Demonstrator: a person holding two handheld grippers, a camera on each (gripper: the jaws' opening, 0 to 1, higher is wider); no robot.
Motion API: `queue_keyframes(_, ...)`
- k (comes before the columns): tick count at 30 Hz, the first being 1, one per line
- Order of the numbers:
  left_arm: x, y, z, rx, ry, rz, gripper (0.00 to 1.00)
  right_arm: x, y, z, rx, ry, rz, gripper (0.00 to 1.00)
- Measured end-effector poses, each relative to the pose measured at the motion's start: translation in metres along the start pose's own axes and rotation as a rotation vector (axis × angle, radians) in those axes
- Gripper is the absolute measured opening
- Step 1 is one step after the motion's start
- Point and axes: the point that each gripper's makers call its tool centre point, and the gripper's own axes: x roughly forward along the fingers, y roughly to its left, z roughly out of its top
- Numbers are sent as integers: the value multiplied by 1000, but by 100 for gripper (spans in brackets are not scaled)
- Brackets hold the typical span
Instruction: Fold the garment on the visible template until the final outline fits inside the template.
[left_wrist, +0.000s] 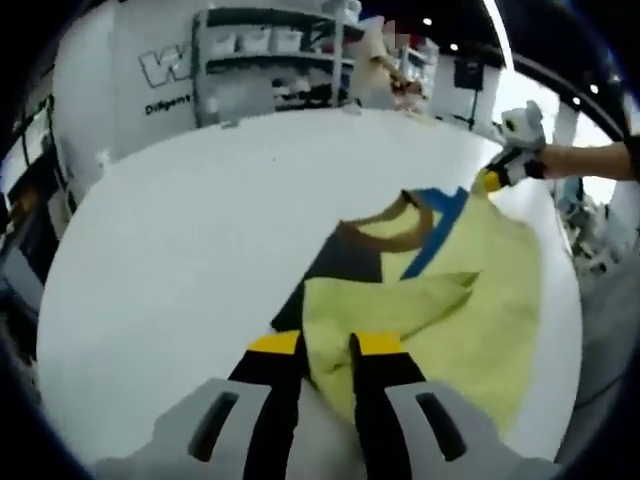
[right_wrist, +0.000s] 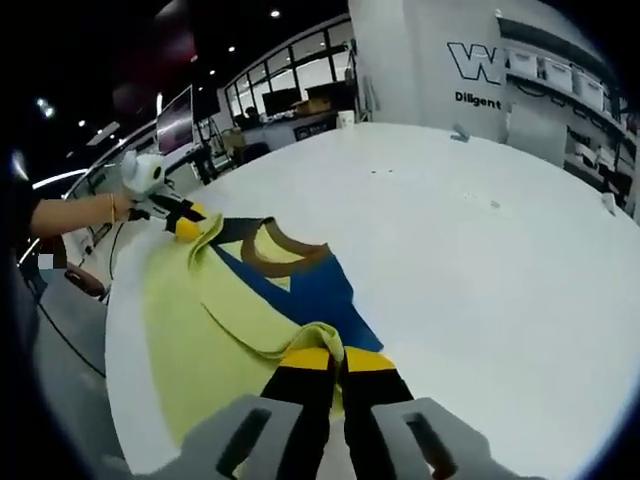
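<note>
1. The left gripper (left_wrist: 325, 345) rises from the bottom of the left gripper view, its yellow-tipped black jaws clamped on a fold of the shirt (left_wrist: 450, 320). The right gripper (right_wrist: 327, 358) is likewise clamped on a bunched edge of the same cloth in the right gripper view.
2. A big white table (left_wrist: 200, 250) carries everything; the shirt lies near one edge of it, with bare surface stretching away behind.
3. The shirt is pale yellow with a brown collar (right_wrist: 285, 258). It is half lifted and creased, one flap turned over itself.
4. A blue template (right_wrist: 320, 290) lies flat under the shirt, showing beside the collar.
5. Progress looks early: a fold is under way, but yellow cloth spreads well past the blue patch, so more folds seem needed before the outline fits inside it.
</note>
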Motion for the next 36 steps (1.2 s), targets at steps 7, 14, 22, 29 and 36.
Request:
queue_keyframes(7,6,4,3,-154,-28,20,0,0,-4,1,167,-52,-6,0)
queue_keyframes(14,-7,11,9,-372,-172,81,0,0,-14,-7,317,-65,9,0)
queue_keyframes(22,-16,29,7,-453,-231,126,0,-2,-22,-8,422,-78,21,0)
queue_keyframes(29,-8,29,1,-461,-207,151,0,-4,-22,-6,439,-93,15,0)
queue_keyframes(36,-19,39,-5,-435,-181,232,0,-10,-36,-13,470,-93,-30,0)
